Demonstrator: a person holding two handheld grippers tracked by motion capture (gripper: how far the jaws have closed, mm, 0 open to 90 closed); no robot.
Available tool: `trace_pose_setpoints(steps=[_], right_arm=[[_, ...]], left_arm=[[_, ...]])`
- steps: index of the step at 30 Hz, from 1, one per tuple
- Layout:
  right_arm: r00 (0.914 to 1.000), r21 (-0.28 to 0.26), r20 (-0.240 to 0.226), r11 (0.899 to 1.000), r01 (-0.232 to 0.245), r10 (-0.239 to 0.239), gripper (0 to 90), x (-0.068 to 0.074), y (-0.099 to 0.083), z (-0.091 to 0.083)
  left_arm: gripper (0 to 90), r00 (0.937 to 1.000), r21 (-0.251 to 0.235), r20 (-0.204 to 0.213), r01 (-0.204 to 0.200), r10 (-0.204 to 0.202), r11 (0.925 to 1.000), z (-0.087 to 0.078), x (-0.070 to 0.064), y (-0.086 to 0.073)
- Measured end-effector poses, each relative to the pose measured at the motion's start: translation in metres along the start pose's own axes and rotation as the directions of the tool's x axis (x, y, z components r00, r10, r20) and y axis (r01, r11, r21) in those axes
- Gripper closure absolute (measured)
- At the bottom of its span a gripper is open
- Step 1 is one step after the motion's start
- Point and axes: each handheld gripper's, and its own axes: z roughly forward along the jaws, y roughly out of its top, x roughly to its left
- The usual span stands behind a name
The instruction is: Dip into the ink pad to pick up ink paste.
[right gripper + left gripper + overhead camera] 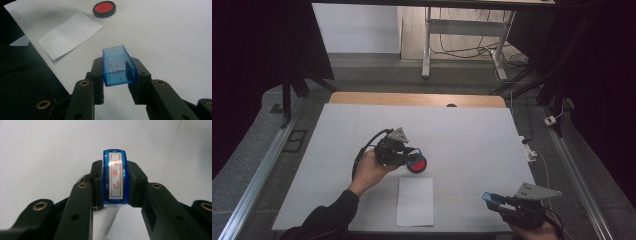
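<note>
Left gripper point(113, 202): clamps blue stamp point(115, 177); its own view shows the red characters.
Right gripper point(119, 85): grips blue cap point(119, 66), hollow upward.
High view: ink pad point(416, 163) touches left gripper, beside paper point(415, 201).

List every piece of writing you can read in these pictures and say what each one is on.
"已审核", red characters in a red frame, on the face of the blue stamp clamped in the left gripper.
Faint red marks inside the blue cap held by the right gripper: too blurred to read.

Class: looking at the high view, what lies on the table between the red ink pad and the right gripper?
The sheet of paper lies partly between ink pad and right gripper; the rest is bare.
</note>
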Motion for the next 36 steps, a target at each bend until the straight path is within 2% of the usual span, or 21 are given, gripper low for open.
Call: trace_pose_setpoints(steps=[6, 22, 36], right_arm=[[1.0000, 0.000, -0.001, 1.000, -0.003, 0.003, 68.4, 0.000, 0.000, 0.000], [1.0000, 0.004, -0.003, 1.000, -0.003, 0.003, 68.4, 0.000, 0.000, 0.000], [0.9999, 0.003, -0.010, 1.000, -0.003, 0.003, 68.3, -0.001, 0.000, 0.000]], left_arm=[[70.3, 0.9999, 0.023, -0.010, -0.010, 0.010, 0.9997, 0.008, 0.005, 0.004], [70.3, 0.9989, 0.079, -0.022, 0.042, -0.040, 0.9960, 0.031, 0.017, -0.001], [70.3, 0.9979, 0.126, -0.044, 0.053, -0.048, 0.9906, 0.043, 0.020, -0.004]])
